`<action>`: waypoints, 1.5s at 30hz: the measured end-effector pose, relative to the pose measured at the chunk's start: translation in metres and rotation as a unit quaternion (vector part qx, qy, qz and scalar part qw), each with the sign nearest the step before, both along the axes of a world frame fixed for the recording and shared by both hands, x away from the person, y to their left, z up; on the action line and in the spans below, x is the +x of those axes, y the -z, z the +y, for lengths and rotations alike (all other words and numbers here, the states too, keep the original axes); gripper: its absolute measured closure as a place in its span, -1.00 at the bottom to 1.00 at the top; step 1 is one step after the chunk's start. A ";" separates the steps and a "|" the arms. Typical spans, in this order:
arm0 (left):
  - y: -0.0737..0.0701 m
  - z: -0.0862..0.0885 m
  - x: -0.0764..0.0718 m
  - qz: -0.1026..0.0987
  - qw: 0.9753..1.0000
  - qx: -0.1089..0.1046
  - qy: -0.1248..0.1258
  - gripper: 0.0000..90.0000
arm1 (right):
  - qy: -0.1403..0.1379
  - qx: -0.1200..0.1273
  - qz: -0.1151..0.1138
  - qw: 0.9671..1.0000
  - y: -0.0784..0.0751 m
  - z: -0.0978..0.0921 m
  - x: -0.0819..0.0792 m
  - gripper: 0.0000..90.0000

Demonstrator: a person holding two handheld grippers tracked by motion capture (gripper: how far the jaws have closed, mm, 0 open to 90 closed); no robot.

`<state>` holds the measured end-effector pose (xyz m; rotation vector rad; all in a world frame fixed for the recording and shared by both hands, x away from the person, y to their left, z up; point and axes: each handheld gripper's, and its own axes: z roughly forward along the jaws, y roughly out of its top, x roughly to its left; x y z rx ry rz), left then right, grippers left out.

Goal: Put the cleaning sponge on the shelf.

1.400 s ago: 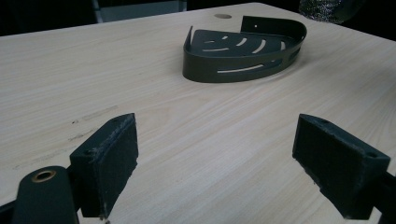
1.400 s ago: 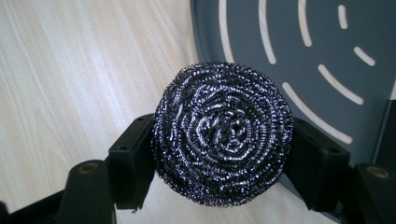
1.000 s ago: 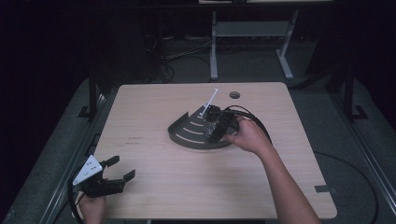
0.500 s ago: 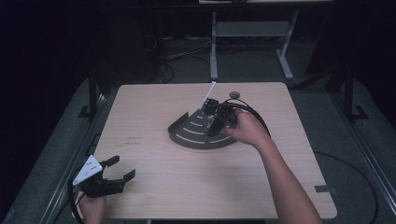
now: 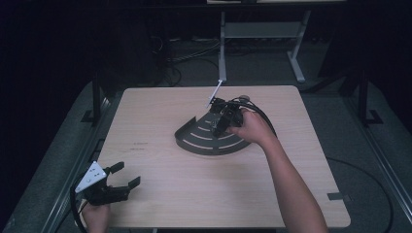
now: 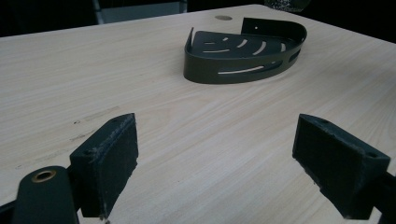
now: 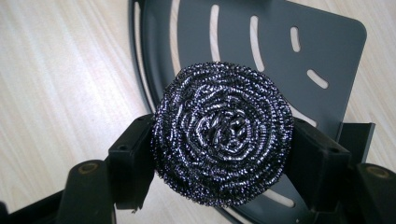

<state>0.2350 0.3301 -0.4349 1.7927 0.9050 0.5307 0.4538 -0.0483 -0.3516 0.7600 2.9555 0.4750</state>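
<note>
The right tongs are clamped on a round steel wool scourer, one jaw pressing each side, and they hold it just above the slotted floor of a dark quarter-round corner caddy near the desk's centre, so the caddy lies directly beneath the scourer. The left tongs rest wide open and empty at the desk's 8 o'clock edge, with the caddy well apart toward their 1 o'clock, making the right hand far nearer. Compared with a second ago, the right tongs have shifted slightly toward 1 o'clock over the caddy, while the left tongs have stayed put.
</note>
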 end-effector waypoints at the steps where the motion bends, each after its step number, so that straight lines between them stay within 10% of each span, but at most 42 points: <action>1: 0.000 0.000 0.000 0.000 1.000 0.000 0.000 -0.70 | 0.000 0.000 0.000 1.000 0.000 0.000 0.000 -0.32; 45: 0.000 0.000 0.000 0.001 1.000 0.000 -0.001 -0.70 | 0.038 -0.013 0.032 0.999 0.064 0.005 0.033 -0.32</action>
